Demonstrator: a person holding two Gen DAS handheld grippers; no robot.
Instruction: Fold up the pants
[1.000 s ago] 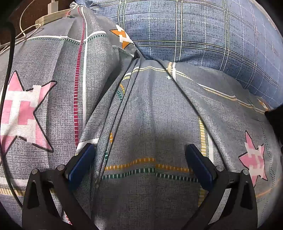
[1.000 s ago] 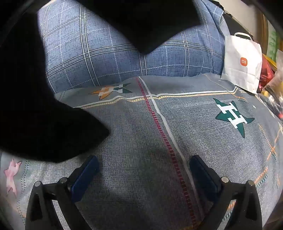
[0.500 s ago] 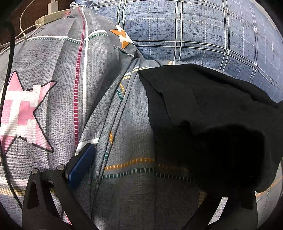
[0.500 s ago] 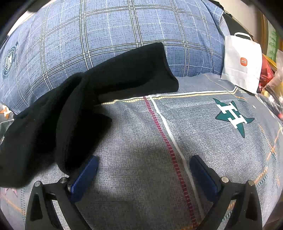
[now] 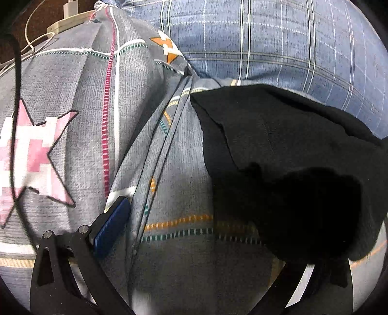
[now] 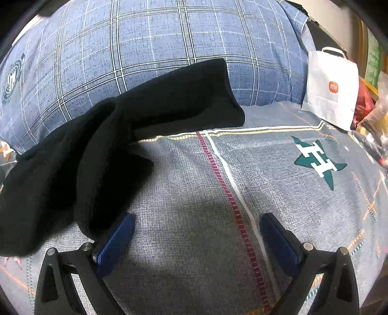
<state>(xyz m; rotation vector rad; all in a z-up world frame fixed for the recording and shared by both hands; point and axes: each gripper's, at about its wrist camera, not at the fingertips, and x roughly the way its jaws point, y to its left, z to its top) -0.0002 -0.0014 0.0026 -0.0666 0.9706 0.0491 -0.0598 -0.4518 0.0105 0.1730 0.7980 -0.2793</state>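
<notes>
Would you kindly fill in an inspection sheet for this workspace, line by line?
Surface: grey patterned bedsheet, wrinkled at a seam.
Job's things: black pants, crumpled, unfolded, partly on the blue plaid duvet.
Clutter: white paper bag; unclear items at far right.
Grippers: left gripper open, right finger hidden under the pants; right gripper open, empty.
Cables: white cords and charger, black cable.
Surroundings: nothing seen.

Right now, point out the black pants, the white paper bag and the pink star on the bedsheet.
black pants (image 6: 101, 150), right wrist view, on the bunched middle of the fabric.
white paper bag (image 6: 329, 92), right wrist view, on its front face beside the orange logo.
pink star (image 5: 34, 155), left wrist view, on the star's centre.
</notes>
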